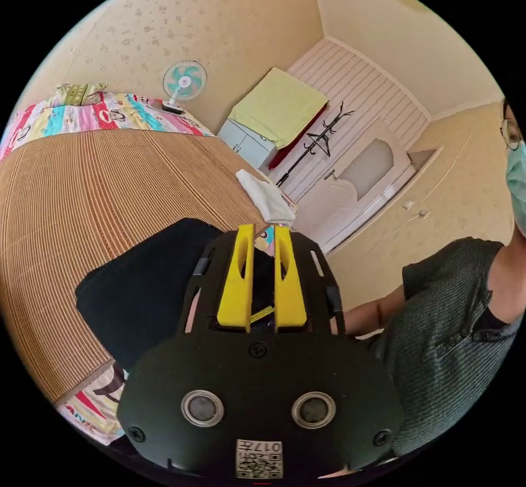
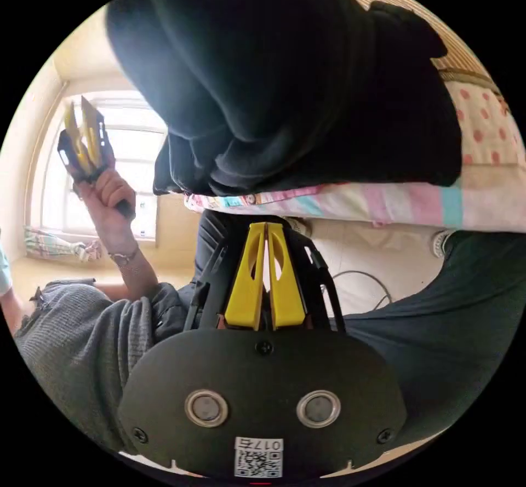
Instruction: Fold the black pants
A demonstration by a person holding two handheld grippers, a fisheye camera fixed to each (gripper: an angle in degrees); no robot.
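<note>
Black pants [image 1: 137, 290] bunched on the bed's woven mat [image 1: 82, 207], neither gripper holding them.

In the left gripper view the left gripper [image 1: 264, 232] has its jaws narrow, a slim gap between the yellow tips and nothing in it; the pants lie just beyond and to the left of the tips. In the right gripper view the right gripper [image 2: 266, 228] has its jaws closed tip to tip and empty, with the pants [image 2: 285, 81] heaped just ahead of them, draping over the bed's patterned sheet [image 2: 383, 202]. The fabric looks thick, soft and limp (fleece-like, my judgement), so it should sag and bunch instead of holding a crease, and is probably not slippery. Best hold: a thick hem or waistband edge, one in each gripper. Which bunched edge is the waistband I cannot tell.
</note>
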